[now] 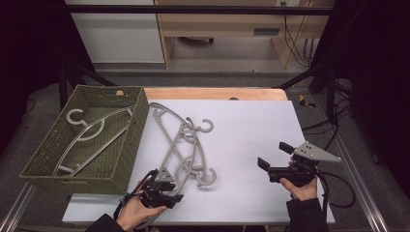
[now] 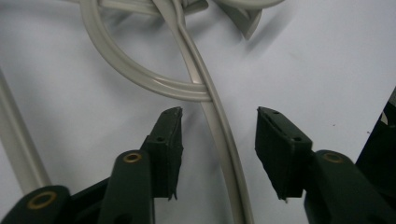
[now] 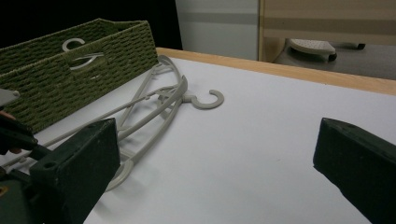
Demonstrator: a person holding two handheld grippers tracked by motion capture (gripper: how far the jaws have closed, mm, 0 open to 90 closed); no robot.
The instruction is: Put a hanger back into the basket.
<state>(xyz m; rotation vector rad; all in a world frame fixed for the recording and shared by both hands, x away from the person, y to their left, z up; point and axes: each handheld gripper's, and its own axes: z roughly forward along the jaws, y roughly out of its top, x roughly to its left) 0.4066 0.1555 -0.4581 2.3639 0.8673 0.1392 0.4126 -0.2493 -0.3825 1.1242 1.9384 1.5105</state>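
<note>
Left gripper (image 2: 218, 122) fingers (image 2: 167, 140) stand part-way apart, one each side of a thin grey hanger rod, pads not pressing on it, so nothing gripped. Seen from the left gripper view, rod runs from 6 o'clock up between the fingers toward 12, curving slightly, and crosses a rounded loop of the same plastic just above the fingertips. Plastic is pale grey-beige, matte, w/ a ridged flat profile.

Right gripper (image 1: 273, 155) fingers wide apart, empty, hovering over bare white desk (image 1: 251, 125) at approx 4 o'clock in the high view; held by a hand in a dark sleeve.

Hangers on the desk (image 1: 180, 145): a loose pile of several, overlapping and tangled, lying flat at desk centre-left. Long arms run diagonally from approx 11 o'clock down to 6 o'clock, where the left gripper sits at the pile's near end. One open hook points out at the pile's 2 o'clock side, another hook curls at the lower right of the pile. Small triangular tab near the left gripper's tips.

Basket (image 1: 125, 145): olive-green woven, rectangular, at 9 o'clock of the pile, its right wall just beside the hangers. Inside lies another hanger (image 1: 87, 133), same pale colour, hook toward the far-left corner.

Desk surface is a white sheet over a wooden top; wood edge shows at 12 o'clock.
</note>
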